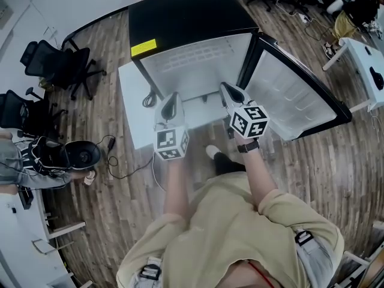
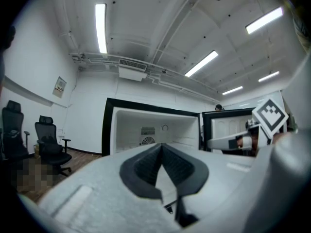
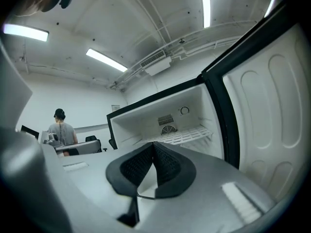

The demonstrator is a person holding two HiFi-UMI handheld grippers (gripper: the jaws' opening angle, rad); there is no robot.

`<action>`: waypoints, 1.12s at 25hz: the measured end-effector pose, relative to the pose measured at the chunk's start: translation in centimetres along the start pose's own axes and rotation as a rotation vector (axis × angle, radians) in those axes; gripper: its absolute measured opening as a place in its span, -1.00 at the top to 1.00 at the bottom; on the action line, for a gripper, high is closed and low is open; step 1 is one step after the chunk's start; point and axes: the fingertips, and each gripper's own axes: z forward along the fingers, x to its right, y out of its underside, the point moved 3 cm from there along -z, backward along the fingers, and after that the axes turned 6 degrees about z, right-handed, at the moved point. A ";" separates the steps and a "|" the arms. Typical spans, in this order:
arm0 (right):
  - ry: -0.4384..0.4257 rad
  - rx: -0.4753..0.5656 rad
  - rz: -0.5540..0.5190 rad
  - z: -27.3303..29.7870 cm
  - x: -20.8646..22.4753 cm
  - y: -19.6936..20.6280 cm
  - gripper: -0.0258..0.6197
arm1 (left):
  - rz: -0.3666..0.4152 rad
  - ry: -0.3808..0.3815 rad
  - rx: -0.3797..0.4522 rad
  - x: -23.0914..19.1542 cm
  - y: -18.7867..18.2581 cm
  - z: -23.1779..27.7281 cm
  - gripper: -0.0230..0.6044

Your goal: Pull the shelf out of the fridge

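Seen from above my head, I face a small black fridge (image 1: 186,17) with a white inside. Its door (image 1: 294,95) stands swung open on my right. Both my arms reach toward the opening. My left gripper (image 1: 173,96) and my right gripper (image 1: 226,87) hover side by side just in front of the cabinet, touching nothing.

In the left gripper view, the two dark ribbed fingers (image 2: 146,166) meet at their tips with nothing between them. In the right gripper view, the right fingers (image 3: 167,166) are pressed together in the same way and are also empty.

The white wire shelf (image 3: 187,135) lies level inside the fridge, lower than the round fan grille (image 3: 168,129) on the back wall. As far as I can tell it is fully seated and not yet drawn out.

I judge this to be the approach, before any grip. To do it well, I should spread both pairs of fingers before reaching in. Then I should take the shelf's front edge, one gripper toward each side, and close firmly. I should pull straight toward me with both hands at the same pace. Keeping the shelf level should stop it jamming against the side walls. My right gripper is near the open door, so I should watch that side.
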 end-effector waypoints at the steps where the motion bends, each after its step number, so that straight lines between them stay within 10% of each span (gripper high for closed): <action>1: 0.003 -0.005 0.006 0.6 0.3 0.0 0.91 | -0.001 0.000 -0.001 -0.2 0.0 0.5 0.93; 8: 0.057 -0.045 -0.024 3.8 2.0 1.0 0.81 | 0.001 0.006 -0.007 -0.6 0.5 2.8 0.93; 28: 0.030 -0.007 0.237 9.6 4.9 3.4 -0.38 | 0.021 -0.040 -0.064 -2.7 1.9 6.1 0.92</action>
